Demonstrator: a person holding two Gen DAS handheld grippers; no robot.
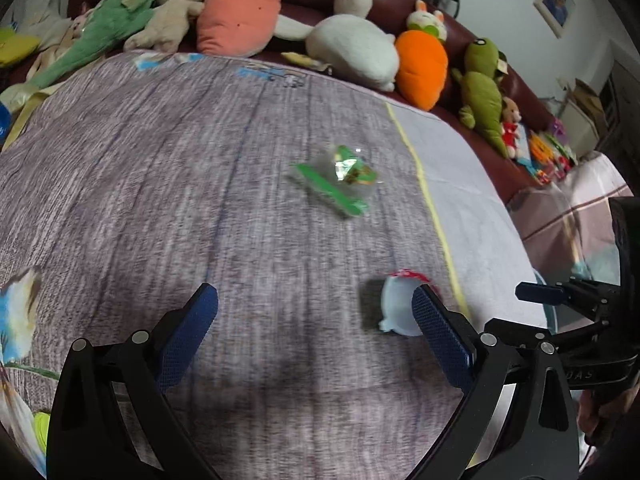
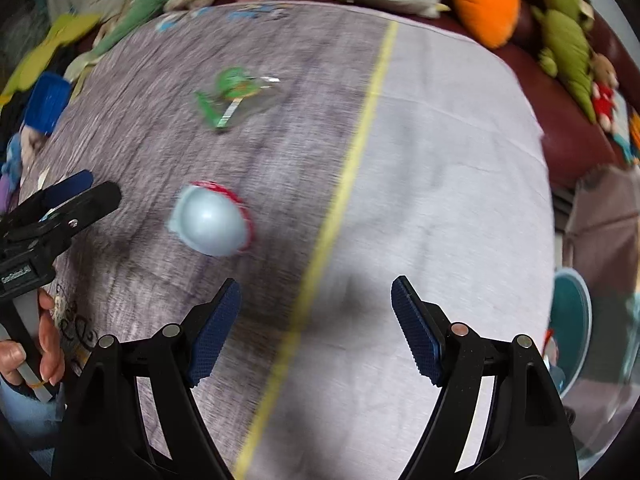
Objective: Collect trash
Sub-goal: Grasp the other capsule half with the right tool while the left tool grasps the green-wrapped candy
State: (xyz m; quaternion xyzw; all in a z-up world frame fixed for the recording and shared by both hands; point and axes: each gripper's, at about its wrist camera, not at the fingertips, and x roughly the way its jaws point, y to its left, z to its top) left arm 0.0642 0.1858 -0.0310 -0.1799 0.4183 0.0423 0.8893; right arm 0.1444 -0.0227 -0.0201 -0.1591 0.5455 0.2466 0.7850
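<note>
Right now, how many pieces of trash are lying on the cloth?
2. A green and clear wrapper lies mid-cloth, toward the plush toys. A small pale cup with a red rim lies nearer, left of the yellow stripe. More may lie outside the views.

Black angular gripper frames, silver round screws, blue textured fingers (image 1: 438,330), bare-skinned hand (image 2: 30,354).

My left camera looks down and forward over the cloth (image 1: 160,168) from close above, toward the sofa (image 1: 532,152) with its plush toys (image 1: 352,48). My right camera sits further right, facing the same way. Both share the cloth, the cup (image 1: 394,308) (image 2: 210,226), the wrapper (image 1: 340,182) (image 2: 236,96) and the toys.
</note>
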